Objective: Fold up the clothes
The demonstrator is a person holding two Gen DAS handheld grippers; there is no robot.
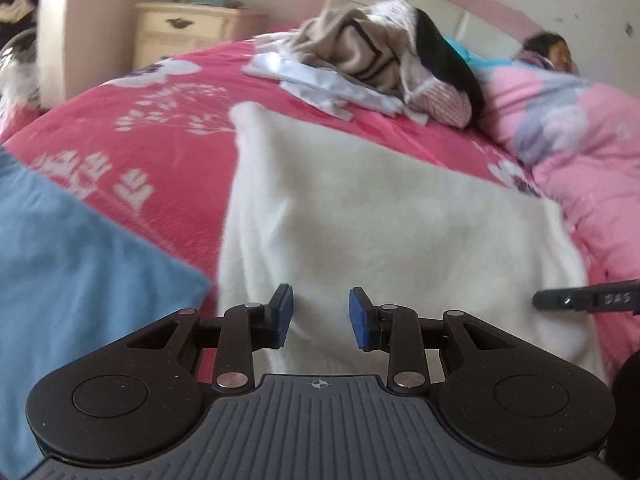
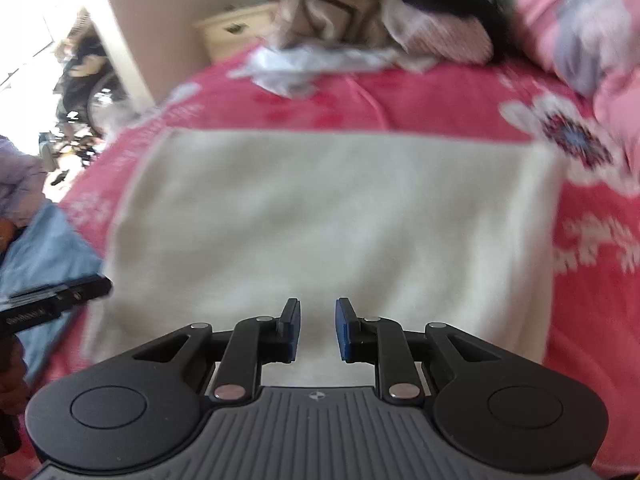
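Observation:
A cream white cloth [image 1: 360, 216] lies spread flat as a rectangle on the pink flowered bed cover [image 1: 168, 128]; it also shows in the right wrist view [image 2: 320, 216]. My left gripper [image 1: 321, 316] is open and empty just above the cloth's near edge. My right gripper [image 2: 317, 330] is open and empty above the same near edge, further right. The tip of the right gripper [image 1: 584, 300] shows at the right edge of the left wrist view. The left gripper [image 2: 56, 300] shows at the left of the right wrist view.
A blue garment [image 1: 72, 280] lies left of the cloth. A heap of mixed clothes [image 1: 380, 60] sits at the far side of the bed. A person [image 1: 552, 52] lies under a pink quilt [image 1: 568, 120] on the right. A cream nightstand [image 1: 188, 32] stands behind.

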